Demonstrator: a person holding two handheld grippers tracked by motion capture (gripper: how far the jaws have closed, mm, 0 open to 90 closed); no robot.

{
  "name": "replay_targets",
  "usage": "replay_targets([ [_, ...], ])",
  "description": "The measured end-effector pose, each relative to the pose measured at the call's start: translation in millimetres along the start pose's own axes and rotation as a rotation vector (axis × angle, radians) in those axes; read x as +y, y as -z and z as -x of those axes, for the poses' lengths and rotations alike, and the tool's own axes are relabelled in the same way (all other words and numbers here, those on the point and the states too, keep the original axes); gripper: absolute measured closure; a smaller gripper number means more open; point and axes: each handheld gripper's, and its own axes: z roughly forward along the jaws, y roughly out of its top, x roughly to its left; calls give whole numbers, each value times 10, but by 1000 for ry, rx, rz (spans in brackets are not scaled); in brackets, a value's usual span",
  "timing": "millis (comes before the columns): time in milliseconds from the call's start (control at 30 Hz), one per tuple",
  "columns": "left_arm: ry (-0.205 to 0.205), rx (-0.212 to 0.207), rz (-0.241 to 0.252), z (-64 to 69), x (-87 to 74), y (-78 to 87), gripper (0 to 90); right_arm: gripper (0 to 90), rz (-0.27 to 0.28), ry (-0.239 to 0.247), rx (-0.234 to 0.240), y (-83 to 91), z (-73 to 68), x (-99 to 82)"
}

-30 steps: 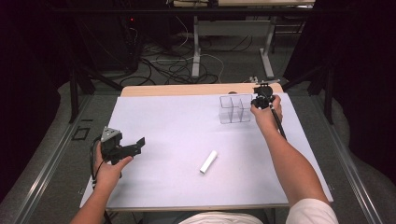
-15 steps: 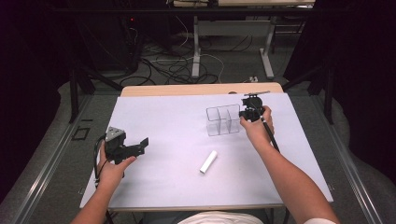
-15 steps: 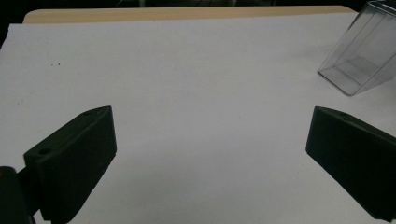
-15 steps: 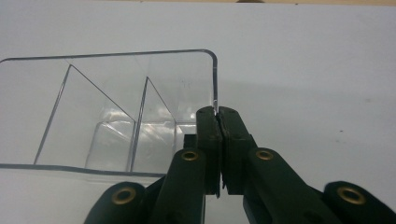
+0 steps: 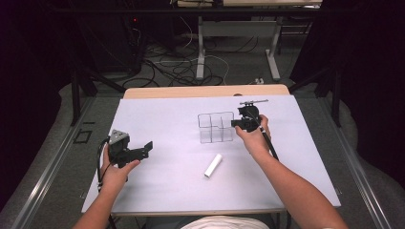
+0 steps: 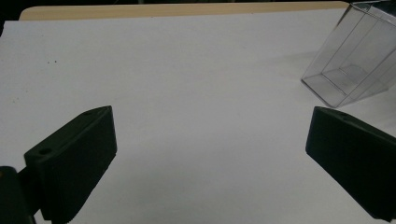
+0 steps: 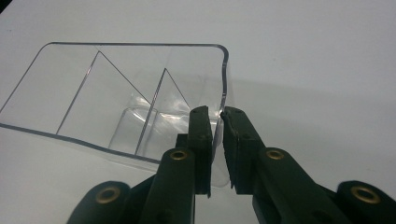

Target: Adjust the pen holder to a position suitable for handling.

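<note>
The right tongs (image 7: 217, 114) straddle the clear plastic divided box's (image 5: 216, 128) wall, jaws just eased; left tongs (image 6: 210, 154) gape idle; white cylinder (image 5: 213, 165) lies untouched on the surface (image 5: 157, 191), judged remaining.

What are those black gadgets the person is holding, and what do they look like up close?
They are hand-held grippers. The left gripper is black, with a grey three-cornered plate on top, a cable trailing from it, and two blocky black jaws. The right gripper is black too, with slimmer jaws on arms pinned by brass-coloured rivets and a dark cable running back along the forearm. The person wears a light short-sleeved top.
</note>
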Motion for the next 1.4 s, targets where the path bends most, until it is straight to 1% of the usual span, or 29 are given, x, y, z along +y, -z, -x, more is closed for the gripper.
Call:
replay_targets([
  [100,-1,0,0,1,1,2,18,813,-4,12,5,-22,-77,-9],
  [167,-3,2,1,1,2,4,18,809,-10,17,17,-28,-144,-13],
  [233,-5,3,3,4,3,9,18,802,-10,37,37,-42,-201,-23],
  [300,-7,4,3,5,2,12,18,793,-15,42,50,-52,-270,-32],
  [367,-7,3,3,6,1,13,18,792,-15,45,57,-55,-287,-36],
  [400,-6,4,3,6,0,14,18,785,-18,63,68,-50,-326,-41],
  [500,-5,4,0,7,-5,17,18,777,-17,70,67,-49,-348,-44],
  [567,-10,6,2,7,-6,17,18,773,-16,71,73,-51,-338,-42],
  [600,-11,5,-1,8,-5,21,18,763,-13,64,95,-53,-320,-41],
  [633,-11,5,-1,9,-6,23,18,763,-13,64,95,-53,-320,-41],
  [667,-11,6,-2,10,-6,24,18,751,-13,70,93,-48,-316,-42],
  [700,-11,6,-2,11,-6,25,18,724,0,73,105,-40,-315,-48],
  [767,-9,7,-1,16,-9,24,18,706,14,86,123,-19,-307,-57],
  [800,-10,8,0,18,-10,23,18,706,14,86,123,-19,-307,-57],
  [833,-6,11,-3,25,-13,23,23,678,40,115,136,12,-290,-72],
  [900,-8,15,-6,30,-15,20,28,660,50,123,140,27,-284,-80],
  [933,-10,17,-9,33,-14,18,30,647,79,141,166,79,-258,-101],
  [1033,-3,18,-13,60,-13,7,34,601,131,164,196,150,-212,-142],
  [1067,-6,17,-15,70,-9,5,34,601,131,164,196,150,-212,-142],
  [1100,-8,16,-13,84,-7,1,35,575,160,187,211,191,-163,-168],
  [1167,-12,12,-16,112,-3,-6,35,540,192,195,227,216,-114,-192],
  [1200,-14,9,-21,134,2,-11,35,540,192,195,227,216,-114,-192],
  [1233,-16,6,-21,153,4,-17,35,517,211,203,241,262,-51,-219],
  [1300,-17,2,-24,191,12,-30,36,501,212,211,245,280,-25,-229],
  [1333,-21,-1,-28,221,20,-37,37,483,223,212,252,303,0,-248],
  [1367,-23,-5,-29,249,30,-45,46,464,238,232,268,362,65,-295],
  [1400,-25,-10,-34,283,41,-47,50,458,247,243,270,388,88,-318],
])
